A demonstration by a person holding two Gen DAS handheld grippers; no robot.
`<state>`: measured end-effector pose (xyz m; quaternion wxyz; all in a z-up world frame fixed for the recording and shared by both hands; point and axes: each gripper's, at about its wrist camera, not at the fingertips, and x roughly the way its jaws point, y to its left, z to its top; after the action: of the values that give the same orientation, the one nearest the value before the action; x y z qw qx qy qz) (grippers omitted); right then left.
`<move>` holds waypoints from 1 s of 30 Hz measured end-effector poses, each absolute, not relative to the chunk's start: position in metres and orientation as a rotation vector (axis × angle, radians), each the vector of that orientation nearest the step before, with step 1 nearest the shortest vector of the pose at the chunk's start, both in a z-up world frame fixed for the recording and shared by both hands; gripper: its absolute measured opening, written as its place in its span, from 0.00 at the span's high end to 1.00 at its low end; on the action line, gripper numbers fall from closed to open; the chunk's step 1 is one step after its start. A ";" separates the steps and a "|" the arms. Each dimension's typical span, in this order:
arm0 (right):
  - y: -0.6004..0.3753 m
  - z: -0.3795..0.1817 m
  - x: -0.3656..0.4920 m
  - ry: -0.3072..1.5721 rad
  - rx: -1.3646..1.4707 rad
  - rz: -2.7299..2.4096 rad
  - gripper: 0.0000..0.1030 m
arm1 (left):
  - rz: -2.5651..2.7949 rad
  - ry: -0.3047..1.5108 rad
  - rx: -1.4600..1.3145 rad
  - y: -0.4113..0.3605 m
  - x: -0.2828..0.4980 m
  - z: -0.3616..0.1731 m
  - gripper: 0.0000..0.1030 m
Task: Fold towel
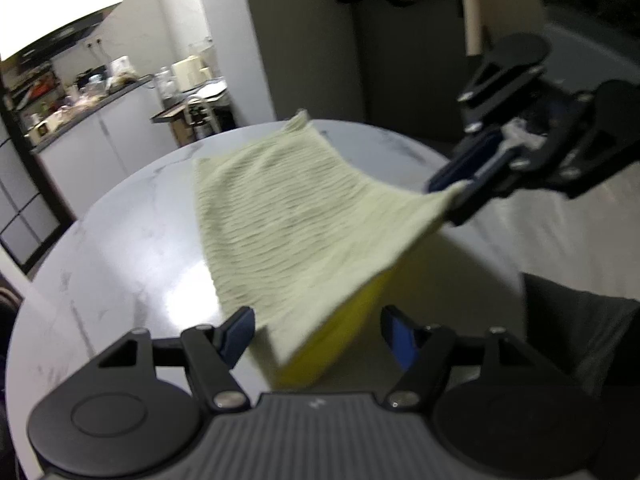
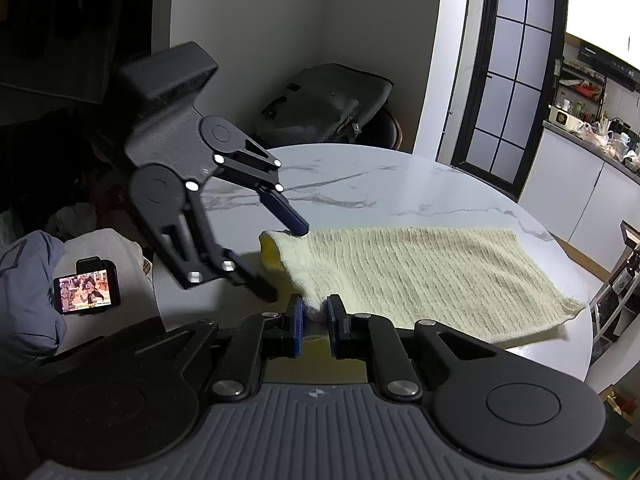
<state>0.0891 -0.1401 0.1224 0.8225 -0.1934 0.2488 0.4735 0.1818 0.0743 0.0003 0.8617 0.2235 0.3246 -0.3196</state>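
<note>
Towel [image 1: 288, 208], pale yellow, lies mid-frame across the round marble worktop [image 1: 120, 248]. The right tool [image 1: 452, 196] pinches one corner, lifting it, likely for folding. The left tool [image 1: 316, 332], at lower centre, stands spread around the near corner without gripping.

Home, dining corner off a kitchen. Cluttered kitchen counter [image 1: 92, 108] and range hood [image 1: 64, 36] upper left. Glass-paned door [image 2: 508, 92] upper right.

1 towel [image 2: 420, 276], 1 table [image 2: 360, 184], 2 grippers, 1 phone [image 2: 86, 290]
</note>
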 end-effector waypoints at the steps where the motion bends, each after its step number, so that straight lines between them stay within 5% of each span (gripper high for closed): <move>1: -0.141 0.123 0.089 0.526 -0.412 1.005 0.87 | -0.669 0.682 0.457 0.076 0.183 0.001 0.37; 6: -0.145 0.124 0.091 0.523 -0.401 0.995 0.86 | -0.661 0.704 0.424 0.084 0.187 -0.001 0.64; 17: -0.152 0.119 0.093 0.530 -0.395 0.993 0.87 | -0.651 0.728 0.423 0.094 0.184 0.001 0.65; 24: -0.155 0.118 0.093 0.532 -0.394 0.994 0.87 | -0.693 0.727 0.436 0.096 0.180 0.006 0.83; 30: -0.150 0.119 0.087 0.530 -0.418 1.023 0.88 | -0.686 0.735 0.446 0.102 0.171 0.012 0.84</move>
<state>0.0872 -0.1501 0.1187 0.8181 -0.1960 0.2489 0.4800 0.1708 0.1021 0.0119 0.8526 0.2120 0.3493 -0.3258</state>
